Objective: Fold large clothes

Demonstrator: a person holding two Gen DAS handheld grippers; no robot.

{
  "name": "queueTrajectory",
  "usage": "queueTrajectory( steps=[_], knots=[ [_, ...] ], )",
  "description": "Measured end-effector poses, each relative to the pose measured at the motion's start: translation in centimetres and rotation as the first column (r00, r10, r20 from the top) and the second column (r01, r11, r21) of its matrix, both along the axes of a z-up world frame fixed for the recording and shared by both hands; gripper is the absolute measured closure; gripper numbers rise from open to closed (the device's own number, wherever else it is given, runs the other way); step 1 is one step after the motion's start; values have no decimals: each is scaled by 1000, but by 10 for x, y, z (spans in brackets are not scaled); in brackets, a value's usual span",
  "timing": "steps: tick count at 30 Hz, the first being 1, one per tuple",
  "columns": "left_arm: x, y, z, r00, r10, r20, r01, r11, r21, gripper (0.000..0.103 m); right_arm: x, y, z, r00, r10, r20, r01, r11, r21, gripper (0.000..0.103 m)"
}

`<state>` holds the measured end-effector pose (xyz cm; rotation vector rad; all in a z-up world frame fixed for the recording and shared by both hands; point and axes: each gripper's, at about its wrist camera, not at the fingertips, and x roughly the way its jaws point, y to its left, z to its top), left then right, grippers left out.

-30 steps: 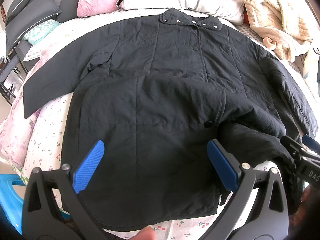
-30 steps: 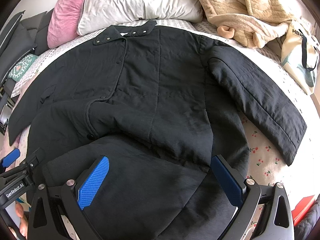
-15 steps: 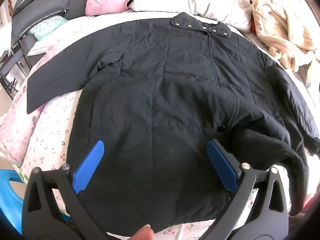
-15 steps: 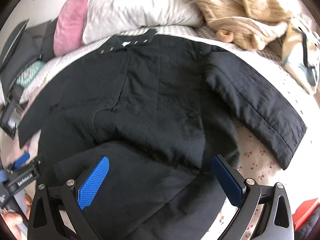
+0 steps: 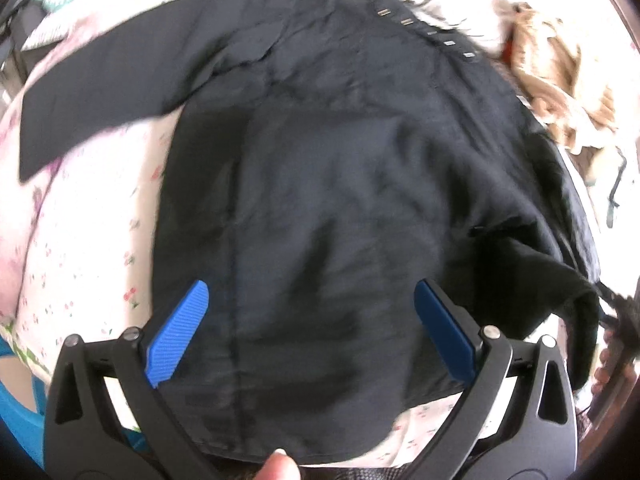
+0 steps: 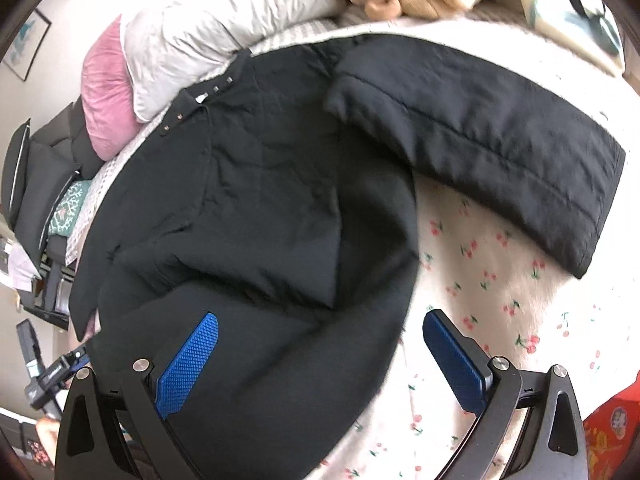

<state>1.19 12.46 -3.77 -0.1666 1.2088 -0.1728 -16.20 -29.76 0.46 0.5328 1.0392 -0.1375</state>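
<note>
A large black quilted jacket (image 5: 340, 184) lies spread on a bed with a cherry-print sheet (image 5: 92, 256), collar away from me. Its left sleeve (image 5: 104, 92) stretches out to the left. In the right wrist view the jacket (image 6: 260, 208) has its right sleeve (image 6: 488, 140) lying out to the right, and its lower hem is bunched. My left gripper (image 5: 312, 332) is open and empty above the jacket's lower front. My right gripper (image 6: 320, 364) is open and empty above the jacket's lower right hem.
A white pillow (image 6: 224, 12) and a pink pillow (image 6: 106, 92) lie at the head of the bed. A beige fleece garment (image 5: 560, 76) lies at the back right. A dark chair (image 6: 36, 184) stands left of the bed. A red item (image 6: 612, 440) sits at the right edge.
Both views have swung and blurred. The left gripper moved in lower over the jacket. The right gripper turned to the right, toward the right sleeve and bare sheet. Both stay open.
</note>
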Motion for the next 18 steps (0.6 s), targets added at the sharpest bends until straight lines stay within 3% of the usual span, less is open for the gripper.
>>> queueTrajectory(
  steps=[4, 8, 12, 15, 18],
  knots=[
    [3, 33, -32, 991, 79, -106, -82, 996, -25, 1, -8, -10, -20, 999, -4, -33, 7, 996, 89, 0],
    [2, 52, -49, 983, 122, -140, -124, 992, -5, 1, -9, -13, -42, 997, 4, -74, 8, 987, 162, 0],
    [2, 67, -70, 966, 130, -224, -155, 983, -98, 1, -4, -10, -58, 994, 19, -111, 12, 963, 269, 0],
    [1, 79, -74, 963, 140, -230, -176, 974, -142, 1, 0, -5, -76, 986, 29, -167, 32, 935, 353, 0],
    [-4, 89, -76, 962, 146, -230, -193, 961, -198, 1, 2, -4, -81, 982, 12, -189, 58, 930, 362, 0]
  ],
)
